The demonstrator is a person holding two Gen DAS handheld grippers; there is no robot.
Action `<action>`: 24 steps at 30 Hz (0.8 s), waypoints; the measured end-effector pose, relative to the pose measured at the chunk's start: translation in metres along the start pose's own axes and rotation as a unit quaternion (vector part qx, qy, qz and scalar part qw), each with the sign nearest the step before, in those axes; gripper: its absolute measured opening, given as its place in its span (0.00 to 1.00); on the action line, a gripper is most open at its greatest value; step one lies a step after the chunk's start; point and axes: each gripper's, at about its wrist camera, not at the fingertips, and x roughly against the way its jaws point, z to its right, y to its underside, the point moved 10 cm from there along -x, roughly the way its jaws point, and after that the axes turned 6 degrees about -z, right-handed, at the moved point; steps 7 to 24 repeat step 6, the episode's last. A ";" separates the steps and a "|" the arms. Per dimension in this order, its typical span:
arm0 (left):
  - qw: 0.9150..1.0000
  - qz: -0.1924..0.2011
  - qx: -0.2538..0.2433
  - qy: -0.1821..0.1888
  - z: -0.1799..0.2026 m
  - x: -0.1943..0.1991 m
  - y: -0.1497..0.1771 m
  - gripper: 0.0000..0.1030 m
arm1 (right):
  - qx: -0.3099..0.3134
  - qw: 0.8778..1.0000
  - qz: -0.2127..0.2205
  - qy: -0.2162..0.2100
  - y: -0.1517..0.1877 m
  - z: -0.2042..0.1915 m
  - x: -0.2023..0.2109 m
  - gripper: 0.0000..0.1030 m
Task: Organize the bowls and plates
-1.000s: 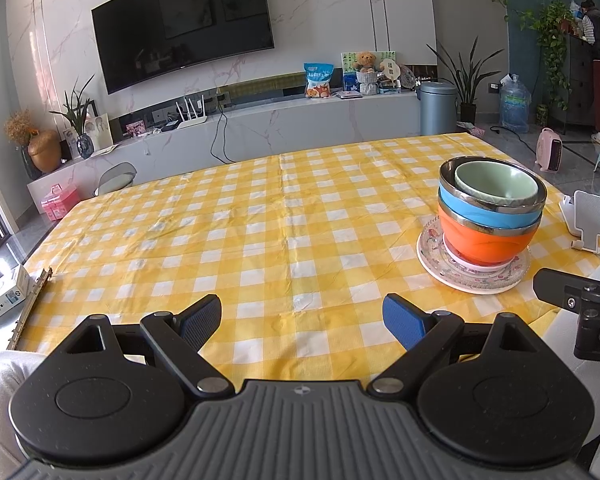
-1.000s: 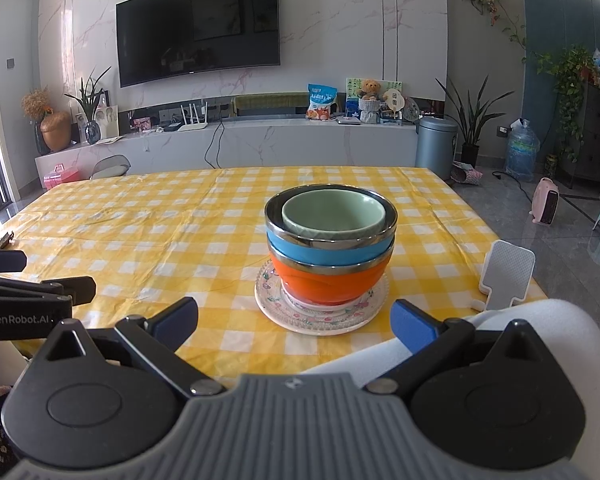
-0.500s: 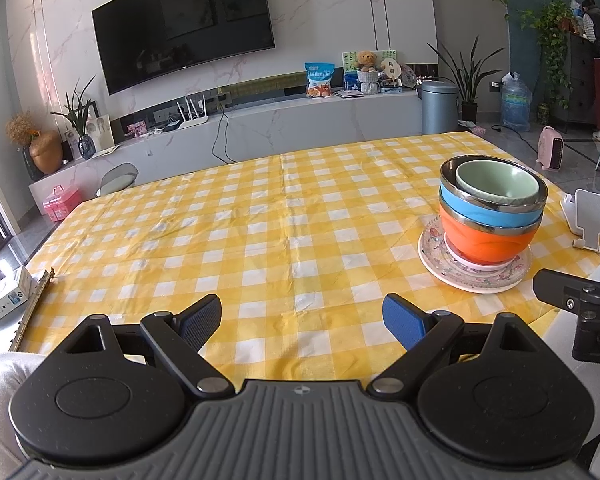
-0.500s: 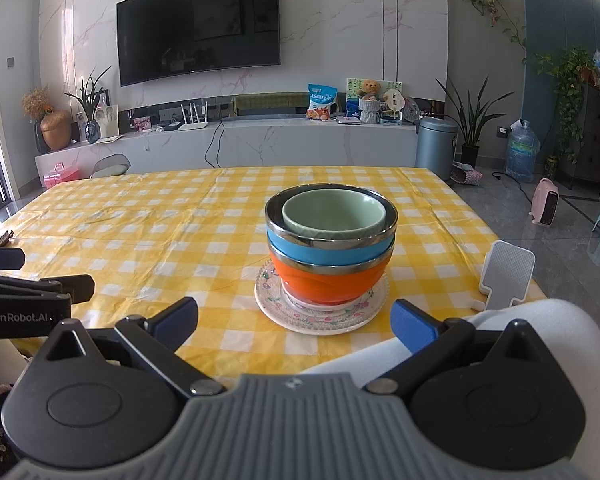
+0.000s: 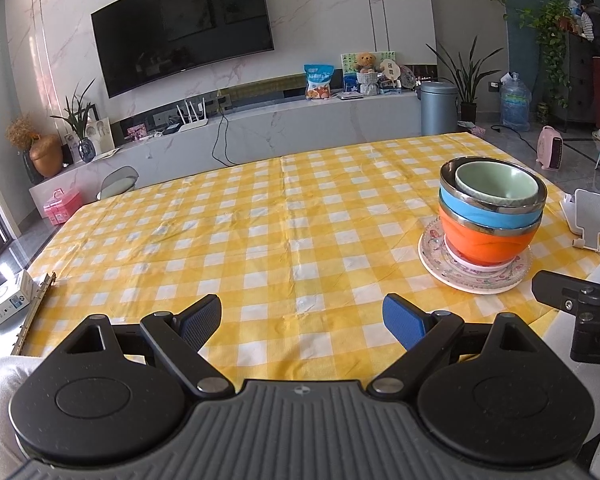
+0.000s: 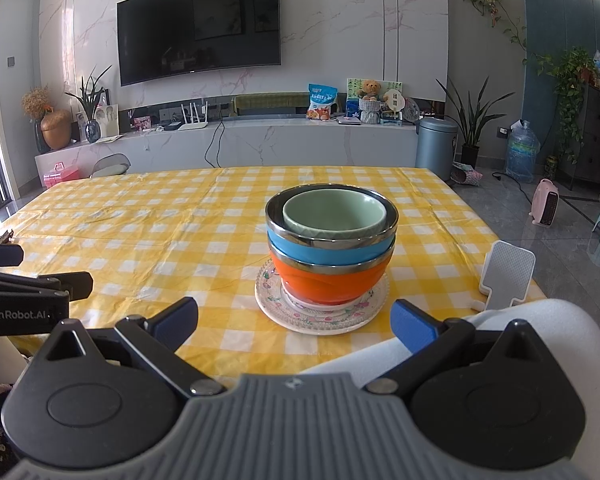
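A stack stands on the yellow checked table: a green bowl (image 6: 334,214) inside a blue bowl (image 6: 328,254), inside an orange bowl (image 6: 328,284), on a floral plate (image 6: 322,320). In the left wrist view the green bowl (image 5: 496,184), blue bowl (image 5: 484,212), orange bowl (image 5: 486,240) and plate (image 5: 472,276) sit at the right. My right gripper (image 6: 294,320) is open and empty, just in front of the plate. My left gripper (image 5: 302,316) is open and empty over the table's near edge, left of the stack.
A white phone stand (image 6: 506,276) stands at the table's right edge, also in the left wrist view (image 5: 588,220). A TV console, bin and plants lie beyond the table. A box (image 5: 6,300) lies off the left edge.
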 end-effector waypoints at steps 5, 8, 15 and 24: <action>1.000 -0.001 -0.002 0.002 0.001 -0.001 0.001 1.00 | 0.000 1.000 0.000 0.000 0.000 -0.001 0.000 0.97; 1.000 -0.002 0.000 0.003 0.001 -0.002 0.001 1.00 | 0.000 1.000 0.000 0.000 0.000 -0.001 0.000 0.97; 1.000 -0.002 0.000 0.003 0.001 -0.002 0.001 1.00 | 0.000 1.000 0.000 0.000 0.000 -0.001 0.000 0.97; 1.000 -0.002 0.000 0.003 0.001 -0.002 0.001 1.00 | 0.000 1.000 0.000 0.000 0.000 -0.001 0.000 0.97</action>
